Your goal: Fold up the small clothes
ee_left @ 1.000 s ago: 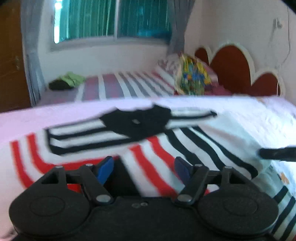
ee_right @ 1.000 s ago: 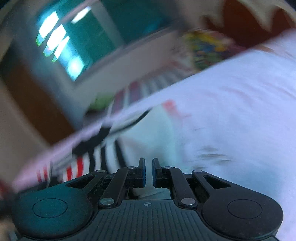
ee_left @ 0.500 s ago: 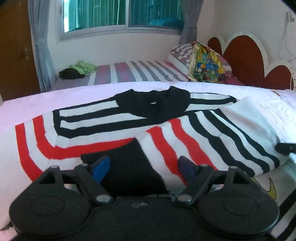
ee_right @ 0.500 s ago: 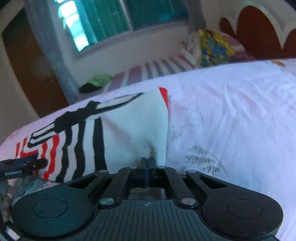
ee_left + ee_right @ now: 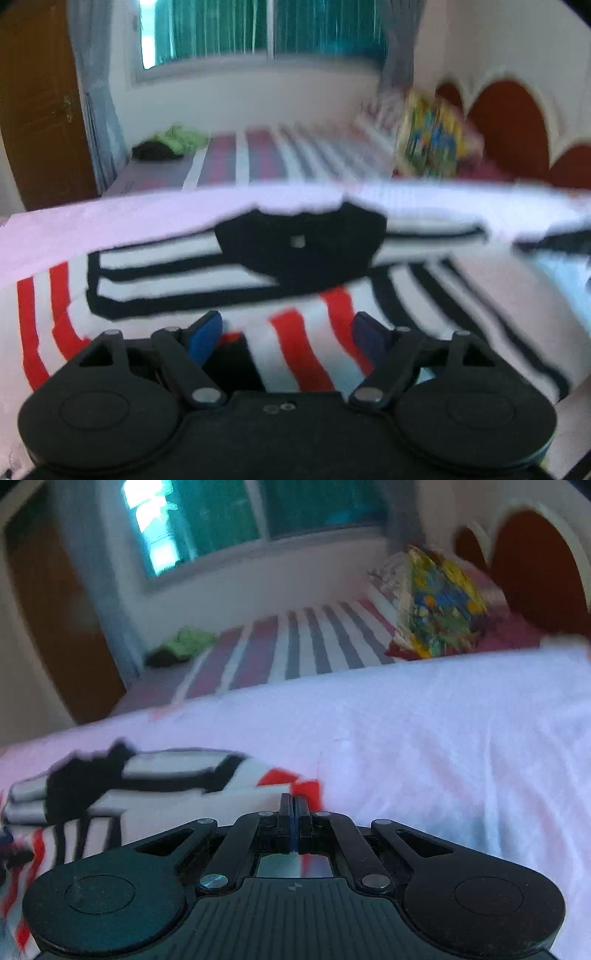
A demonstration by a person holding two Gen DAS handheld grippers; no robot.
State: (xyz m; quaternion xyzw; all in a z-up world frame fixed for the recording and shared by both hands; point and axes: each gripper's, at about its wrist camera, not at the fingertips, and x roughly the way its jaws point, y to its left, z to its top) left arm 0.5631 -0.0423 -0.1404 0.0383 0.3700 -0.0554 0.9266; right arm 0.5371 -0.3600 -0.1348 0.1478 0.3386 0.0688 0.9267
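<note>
On crinkled white bedsheet [image 5: 424, 746], soft striped knit sweater [image 5: 303, 321], left gripper [image 5: 284, 332] spread apart, right gripper [image 5: 294, 808] pinching its hem.

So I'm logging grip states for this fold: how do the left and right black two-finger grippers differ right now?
The left gripper has its jaws spread wide; the right gripper has its jaws shut together. The left gripper holds nothing, its blue pads standing apart over the striped black, white and red sweater; whether the right gripper pinches the sweater's edge is unclear. Both point down toward the white bedsheet.
</note>
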